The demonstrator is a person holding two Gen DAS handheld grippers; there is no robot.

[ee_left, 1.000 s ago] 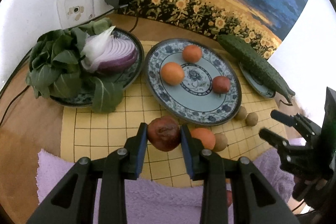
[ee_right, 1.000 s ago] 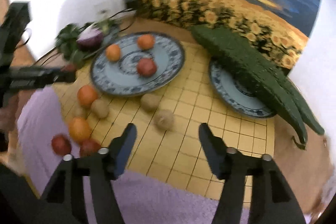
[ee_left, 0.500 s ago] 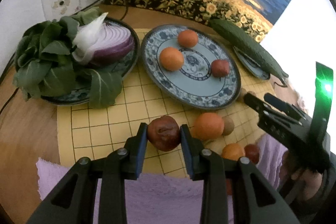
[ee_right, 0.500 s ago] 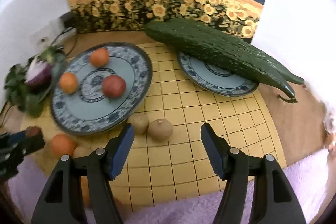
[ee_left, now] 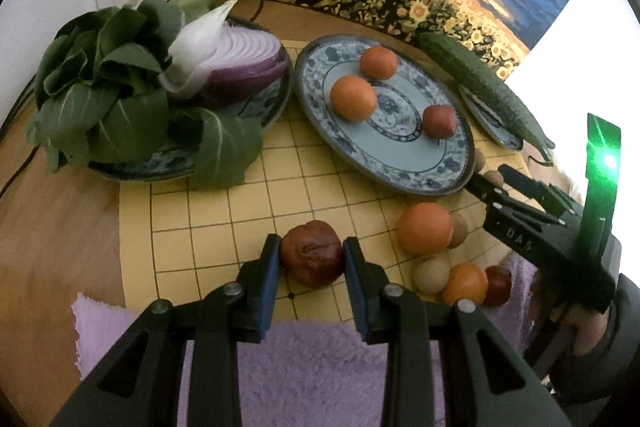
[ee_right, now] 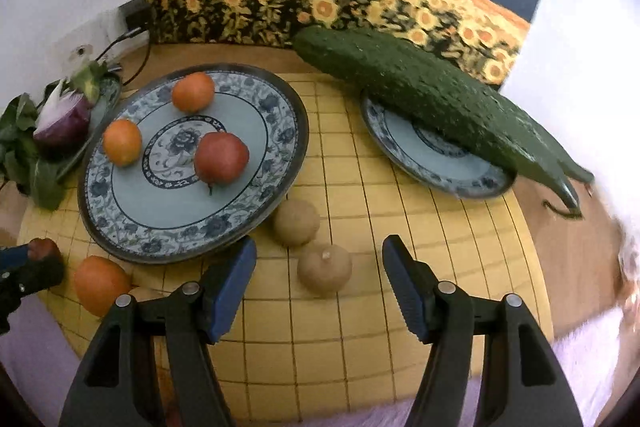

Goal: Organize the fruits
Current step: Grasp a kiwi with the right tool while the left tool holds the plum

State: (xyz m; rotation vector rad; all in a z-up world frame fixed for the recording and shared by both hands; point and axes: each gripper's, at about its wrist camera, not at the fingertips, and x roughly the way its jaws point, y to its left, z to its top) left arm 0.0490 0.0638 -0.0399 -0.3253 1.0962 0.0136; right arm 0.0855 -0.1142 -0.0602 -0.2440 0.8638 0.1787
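My left gripper (ee_left: pixel 310 261) is shut on a dark red wrinkled fruit (ee_left: pixel 312 253), held above the yellow grid mat (ee_left: pixel 248 211). The blue patterned fruit plate (ee_left: pixel 452 183) holds two oranges (ee_left: pixel 353 97) and a red fruit (ee_left: pixel 439 121). My right gripper (ee_right: pixel 318 263) is open, its jaws on either side of a small brown fruit (ee_right: pixel 325 269); a second brown fruit (ee_right: pixel 297 221) lies just beyond, by the fruit plate's rim (ee_right: pixel 280 211). Loose fruit near the mat's front: an orange (ee_left: pixel 425 228), another orange (ee_left: pixel 465 283), a red fruit (ee_left: pixel 498 285), brown fruits (ee_left: pixel 431 274).
A plate with leafy greens (ee_left: pixel 100 99) and a halved purple onion (ee_left: pixel 240 63) sits at the left. A long green cucumber (ee_right: pixel 420 95) lies over a small plate (ee_right: pixel 432 167) at the right. A purple towel (ee_left: pixel 312 367) lies at the front. A sunflower painting backs the table.
My right gripper has moved forward and down toward the two brown fruits, which now sit between its jaws. My left gripper still holds the dark red fruit, shifted slightly left.
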